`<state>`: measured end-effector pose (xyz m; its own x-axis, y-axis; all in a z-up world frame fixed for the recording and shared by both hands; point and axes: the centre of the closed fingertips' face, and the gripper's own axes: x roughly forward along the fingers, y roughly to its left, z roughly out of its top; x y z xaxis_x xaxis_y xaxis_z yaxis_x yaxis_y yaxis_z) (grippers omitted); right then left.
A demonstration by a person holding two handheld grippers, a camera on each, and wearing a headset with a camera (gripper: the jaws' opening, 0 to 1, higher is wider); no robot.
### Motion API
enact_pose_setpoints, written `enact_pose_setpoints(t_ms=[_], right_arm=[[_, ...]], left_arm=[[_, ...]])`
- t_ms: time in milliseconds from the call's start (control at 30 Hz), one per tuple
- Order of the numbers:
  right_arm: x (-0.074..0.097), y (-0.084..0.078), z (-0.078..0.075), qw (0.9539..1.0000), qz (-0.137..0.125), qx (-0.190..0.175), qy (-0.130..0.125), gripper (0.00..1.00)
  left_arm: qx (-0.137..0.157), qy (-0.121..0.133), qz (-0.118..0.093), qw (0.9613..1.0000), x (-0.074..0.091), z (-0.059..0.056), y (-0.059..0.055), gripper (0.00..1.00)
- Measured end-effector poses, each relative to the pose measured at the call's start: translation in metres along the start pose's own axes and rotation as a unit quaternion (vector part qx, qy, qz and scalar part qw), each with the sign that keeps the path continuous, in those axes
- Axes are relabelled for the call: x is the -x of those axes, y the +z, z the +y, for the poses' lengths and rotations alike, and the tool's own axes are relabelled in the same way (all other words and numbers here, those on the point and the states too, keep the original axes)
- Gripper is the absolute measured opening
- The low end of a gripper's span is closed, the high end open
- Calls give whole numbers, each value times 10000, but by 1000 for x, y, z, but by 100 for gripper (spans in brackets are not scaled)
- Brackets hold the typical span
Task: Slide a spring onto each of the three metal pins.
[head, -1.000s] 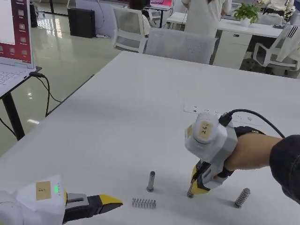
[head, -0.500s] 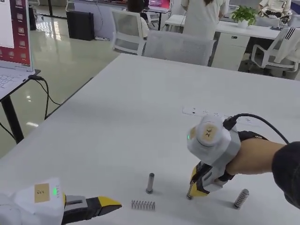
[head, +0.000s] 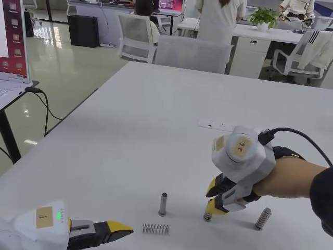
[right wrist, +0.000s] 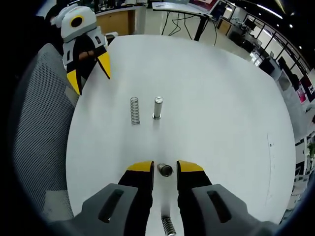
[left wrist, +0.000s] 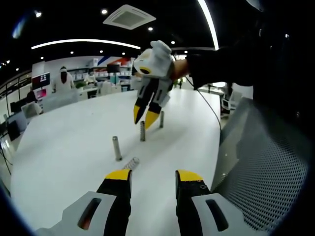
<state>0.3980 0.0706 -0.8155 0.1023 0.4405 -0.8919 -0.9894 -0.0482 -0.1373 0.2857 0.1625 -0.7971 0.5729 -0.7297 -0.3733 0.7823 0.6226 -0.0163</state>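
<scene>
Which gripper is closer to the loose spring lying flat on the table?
Left. The left gripper sits just beside the loose spring, pointing at it. The right gripper is farther off, jaws open at a spring-covered pin.

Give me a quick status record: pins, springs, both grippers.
sprung pins: middle pin, right pin
bare pin: left pin, upright
loose spring: lying flat on the table beside the left pin
left gripper: open, empty, pointing towards the loose spring
right gripper: open, jaws either side of the middle pin's top
springs left to fit: one
</scene>
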Motion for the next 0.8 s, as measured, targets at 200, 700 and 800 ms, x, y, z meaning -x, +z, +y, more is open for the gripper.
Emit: enact_pose_setpoints(t_ms=[200, 700, 800], right_arm=[[4, 11, 8, 9996, -252, -9, -153, 16], [-4, 39, 37, 9948, -953, -337, -76, 15], [-10, 43, 42, 9943, -1003, -346, -68, 16]], left_arm=[[0, 2, -2, 10000, 0, 0, 0, 29], [-36, -37, 26, 10000, -3, -2, 1, 28], [-49, -44, 35, 10000, -2, -2, 2, 28]])
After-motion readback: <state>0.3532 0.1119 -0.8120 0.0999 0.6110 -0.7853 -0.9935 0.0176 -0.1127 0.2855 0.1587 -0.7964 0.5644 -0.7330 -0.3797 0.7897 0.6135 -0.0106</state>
